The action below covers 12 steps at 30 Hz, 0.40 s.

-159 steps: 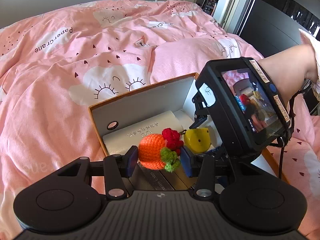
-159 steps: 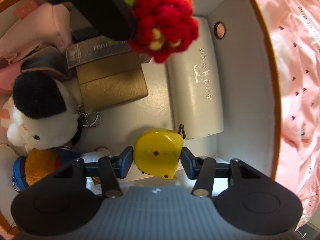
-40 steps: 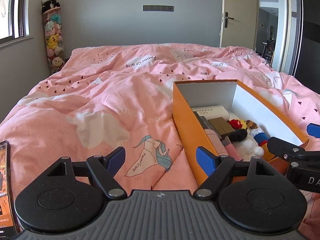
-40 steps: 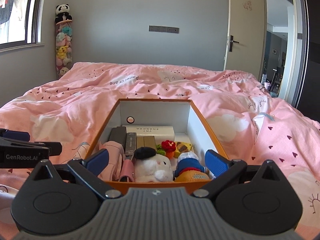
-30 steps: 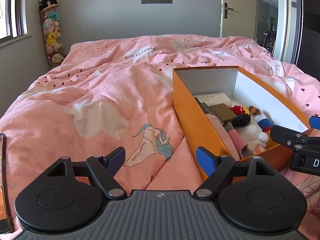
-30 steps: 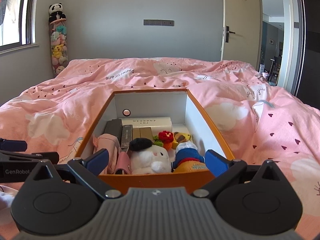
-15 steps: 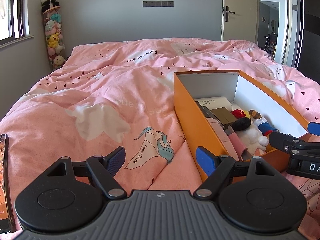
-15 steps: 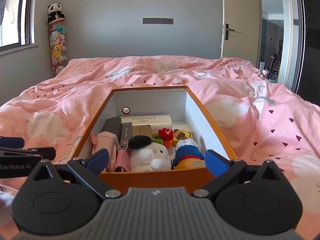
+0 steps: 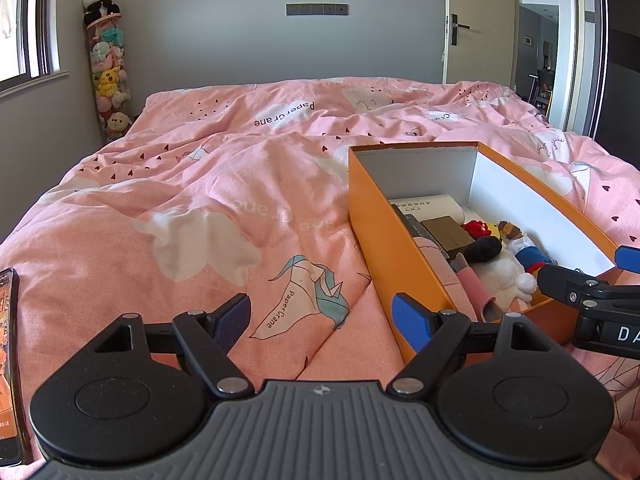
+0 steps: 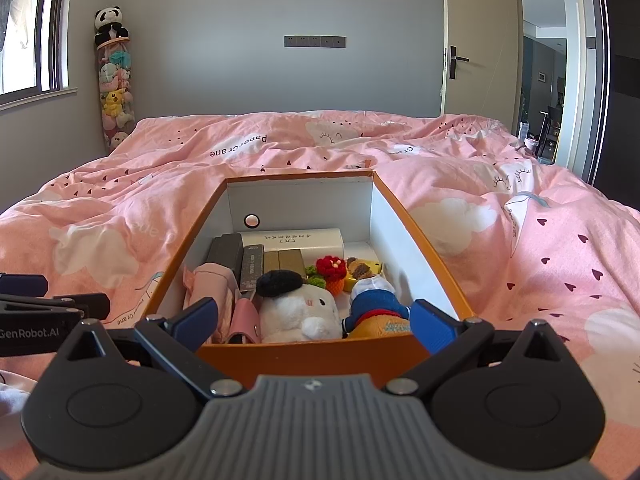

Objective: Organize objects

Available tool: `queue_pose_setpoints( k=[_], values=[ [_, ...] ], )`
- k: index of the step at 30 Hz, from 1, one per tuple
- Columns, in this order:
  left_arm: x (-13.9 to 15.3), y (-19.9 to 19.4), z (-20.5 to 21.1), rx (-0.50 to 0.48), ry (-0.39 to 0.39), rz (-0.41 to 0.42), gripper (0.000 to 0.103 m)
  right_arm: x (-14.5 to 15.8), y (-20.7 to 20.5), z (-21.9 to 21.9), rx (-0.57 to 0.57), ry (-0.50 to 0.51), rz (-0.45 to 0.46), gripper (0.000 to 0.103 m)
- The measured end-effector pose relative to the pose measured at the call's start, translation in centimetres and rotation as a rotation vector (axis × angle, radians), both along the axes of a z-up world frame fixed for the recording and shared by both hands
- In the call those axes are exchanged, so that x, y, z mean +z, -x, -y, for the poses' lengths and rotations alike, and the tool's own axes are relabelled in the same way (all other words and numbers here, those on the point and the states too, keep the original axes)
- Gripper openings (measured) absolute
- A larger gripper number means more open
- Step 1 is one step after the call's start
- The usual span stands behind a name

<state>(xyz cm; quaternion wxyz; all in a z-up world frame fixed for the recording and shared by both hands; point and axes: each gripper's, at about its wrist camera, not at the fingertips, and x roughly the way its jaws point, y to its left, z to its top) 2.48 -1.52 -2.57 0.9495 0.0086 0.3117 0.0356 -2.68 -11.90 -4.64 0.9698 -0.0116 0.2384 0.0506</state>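
An orange box (image 10: 304,354) with white inner walls lies on the pink duvet; in the left wrist view the box (image 9: 376,232) is to the right. Inside are a white cylinder case (image 10: 296,241), dark and gold small boxes (image 10: 256,262), a pink pouch (image 10: 208,284), a white plush with black cap (image 10: 298,306), a blue-and-orange plush (image 10: 378,310), a crocheted orange toy with red flower (image 10: 332,274) and a yellow tape measure (image 10: 372,269). My right gripper (image 10: 314,322) is open, held just before the box's near wall. My left gripper (image 9: 322,316) is open over the duvet, left of the box.
The pink duvet (image 9: 208,200) covers the whole bed. A phone (image 9: 8,360) lies at the left edge of the left wrist view. A tall column of plush toys (image 10: 114,92) stands in the far left corner. An open door (image 10: 476,68) is at the back right.
Five seconds ago the left gripper held the crocheted toy and the right the yellow tape measure over the box. Both now lie in the box, and both grippers are open, drawn back.
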Motion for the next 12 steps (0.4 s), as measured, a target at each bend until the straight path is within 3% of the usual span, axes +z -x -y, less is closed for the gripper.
queue_pose_setpoints(
  k=[12],
  values=[
    [0.11, 0.01, -0.02, 0.003, 0.002, -0.002, 0.094, -0.02, 0.0, 0.02, 0.0, -0.001, -0.001, 0.102]
  ],
)
